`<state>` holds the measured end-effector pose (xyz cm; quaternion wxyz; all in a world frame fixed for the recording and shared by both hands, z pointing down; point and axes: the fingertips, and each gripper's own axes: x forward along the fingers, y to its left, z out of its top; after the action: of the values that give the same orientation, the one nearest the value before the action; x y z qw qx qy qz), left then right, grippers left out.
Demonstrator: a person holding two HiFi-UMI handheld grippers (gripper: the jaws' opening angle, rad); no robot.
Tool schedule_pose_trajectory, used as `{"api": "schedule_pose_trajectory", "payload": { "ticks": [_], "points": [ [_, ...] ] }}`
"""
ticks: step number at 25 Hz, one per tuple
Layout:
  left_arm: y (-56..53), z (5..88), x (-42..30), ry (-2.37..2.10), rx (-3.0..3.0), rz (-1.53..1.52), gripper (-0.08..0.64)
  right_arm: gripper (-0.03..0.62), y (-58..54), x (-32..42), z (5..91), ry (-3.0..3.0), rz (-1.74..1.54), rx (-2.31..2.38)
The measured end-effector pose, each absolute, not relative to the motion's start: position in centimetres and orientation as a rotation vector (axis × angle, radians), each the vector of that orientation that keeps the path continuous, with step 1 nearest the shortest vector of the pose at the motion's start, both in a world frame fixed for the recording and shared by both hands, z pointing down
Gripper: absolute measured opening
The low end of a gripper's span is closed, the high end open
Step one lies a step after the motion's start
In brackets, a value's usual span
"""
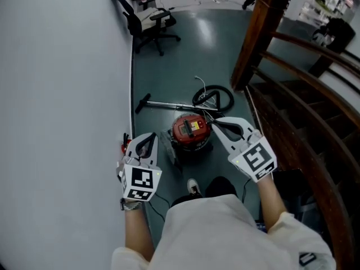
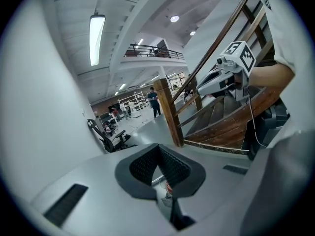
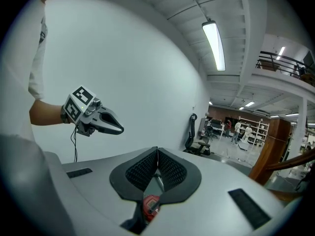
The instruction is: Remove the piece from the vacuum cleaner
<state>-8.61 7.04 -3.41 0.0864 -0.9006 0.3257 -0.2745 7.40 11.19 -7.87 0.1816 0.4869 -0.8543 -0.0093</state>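
Left gripper [image 1: 148,139] and right gripper [image 1: 219,124], closed and empty, flanked the vacuum cleaner [image 1: 191,131]; jaws would need opening before taking its tube [image 1: 166,103] at 11 o'clock.

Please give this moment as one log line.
left hand-held gripper: shut, empty | right hand-held gripper: shut, empty | vacuum cleaner: on floor

Grey-green floor [image 1: 208,44] with red vacuum cleaner [image 1: 191,131], its metal wand [image 1: 166,104], coiled hose [image 1: 231,98], black office chair [image 1: 152,24].

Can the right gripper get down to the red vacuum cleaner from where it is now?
Probably yes: nothing stands between the right gripper and the vacuum cleaner on the floor below it, though its jaws are shut.
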Motion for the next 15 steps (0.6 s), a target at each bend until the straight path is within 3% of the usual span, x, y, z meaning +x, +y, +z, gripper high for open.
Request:
{"api": "schedule_pose_trajectory", "payload": {
  "ticks": [15],
  "points": [
    [0.8,2.4,-10.2,1.057,-2.728,-0.996,0.000,0.029,2.2,6.3,-4.0,-2.439,0.053,1.318]
  ]
}}
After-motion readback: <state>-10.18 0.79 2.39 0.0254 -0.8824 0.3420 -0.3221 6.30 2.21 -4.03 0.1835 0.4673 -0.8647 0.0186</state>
